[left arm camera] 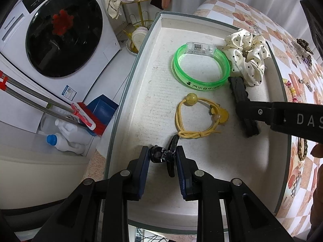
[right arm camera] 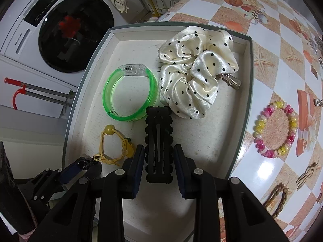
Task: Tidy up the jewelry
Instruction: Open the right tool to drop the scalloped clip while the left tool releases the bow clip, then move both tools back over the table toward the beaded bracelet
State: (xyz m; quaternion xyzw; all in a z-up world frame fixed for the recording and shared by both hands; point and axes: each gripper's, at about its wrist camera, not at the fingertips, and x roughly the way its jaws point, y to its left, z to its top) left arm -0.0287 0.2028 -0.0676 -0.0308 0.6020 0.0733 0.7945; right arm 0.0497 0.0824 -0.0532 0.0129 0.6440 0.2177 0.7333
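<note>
black clip lies mid-tray, open floor to its right.

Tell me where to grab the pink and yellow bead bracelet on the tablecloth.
Grip one arc of the pink and yellow bead bracelet, coming straight down from above. It lies flat as an open ring on the tablecloth, so one finger can go inside the loop and one outside. The arc nearest the tray looks closest to the right hand-held gripper.

A white front-loading washing machine with a dark round door stands beside the counter covered in glossy orange-and-white checked oilcloth.
</note>
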